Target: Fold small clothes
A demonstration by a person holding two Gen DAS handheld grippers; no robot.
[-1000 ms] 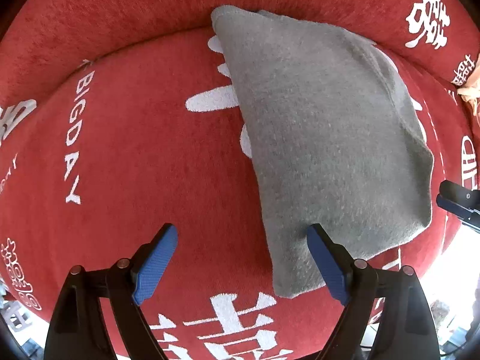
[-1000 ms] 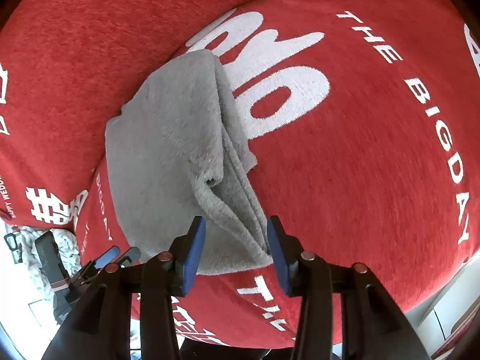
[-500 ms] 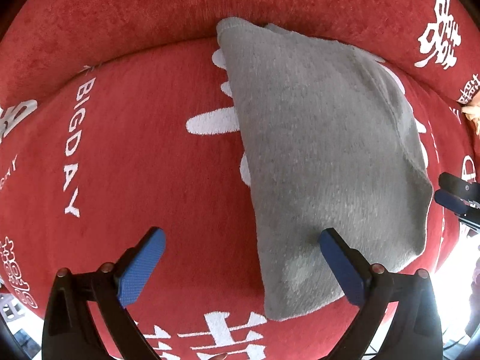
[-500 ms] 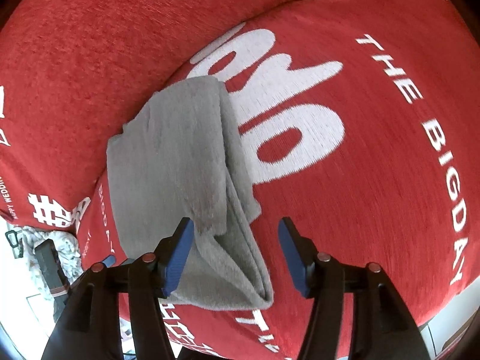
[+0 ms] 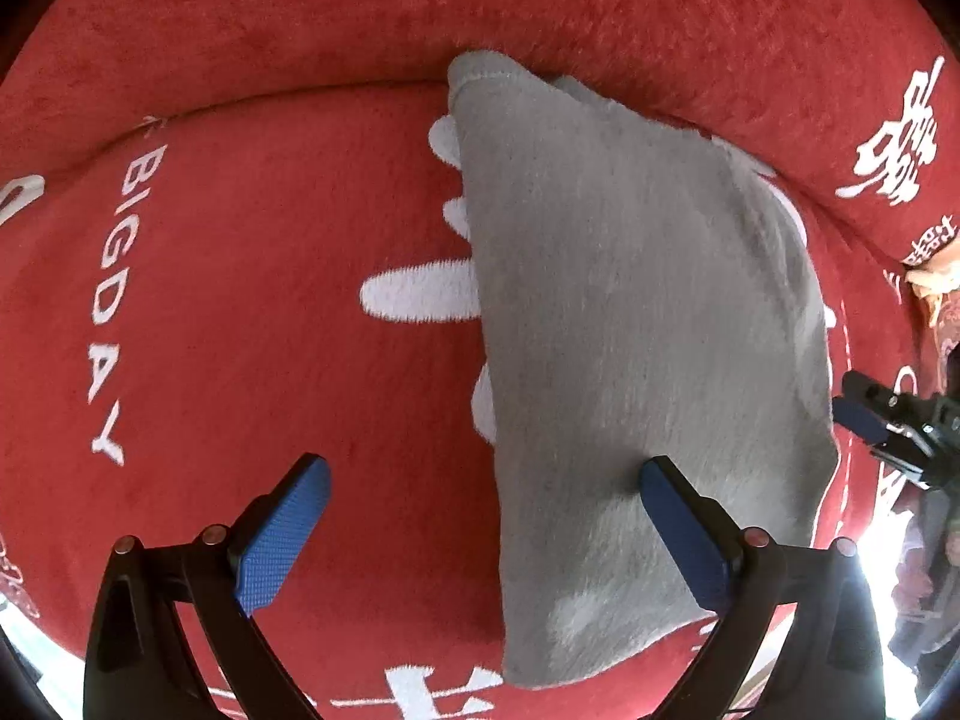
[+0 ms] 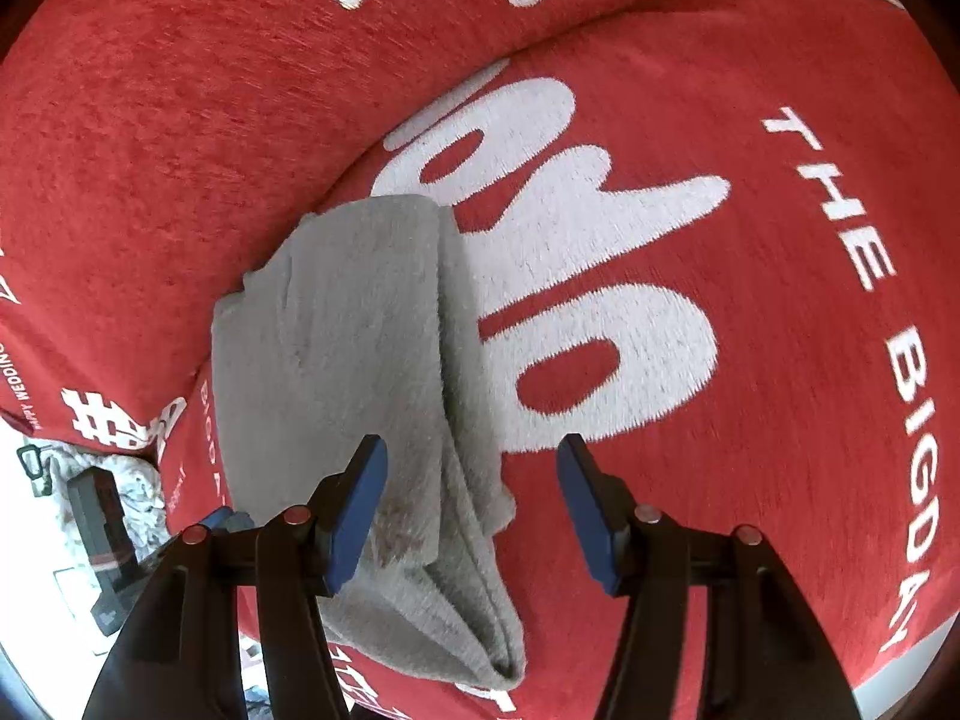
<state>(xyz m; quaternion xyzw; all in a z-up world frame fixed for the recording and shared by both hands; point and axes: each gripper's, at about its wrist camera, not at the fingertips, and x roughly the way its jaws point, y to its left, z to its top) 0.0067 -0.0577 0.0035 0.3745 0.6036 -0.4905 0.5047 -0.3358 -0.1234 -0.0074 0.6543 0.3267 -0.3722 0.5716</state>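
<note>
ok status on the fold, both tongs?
Left tongs open, empty. Right tongs open, empty. Grey cloth folded, lying on red cushion. Nothing in the way.

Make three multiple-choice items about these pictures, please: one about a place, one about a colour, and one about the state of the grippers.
1. Where does the folded cloth lie?
A. On the red cushion
B. On a wooden floor
C. In a basket

2. What colour is the cloth?
A. Blue
B. Grey
C. Yellow

3. How do the two grippers stand?
A. Both shut on the cloth
B. Only the left gripper shut
C. Both open, holding nothing

Answers:
1. A: the cloth rests flat on the red cushion with white lettering.
2. B: its fleecy surface is grey in both views.
3. C: the left gripper and the right gripper show blue pads spread wide apart, with the cloth lying loose below them.
</note>
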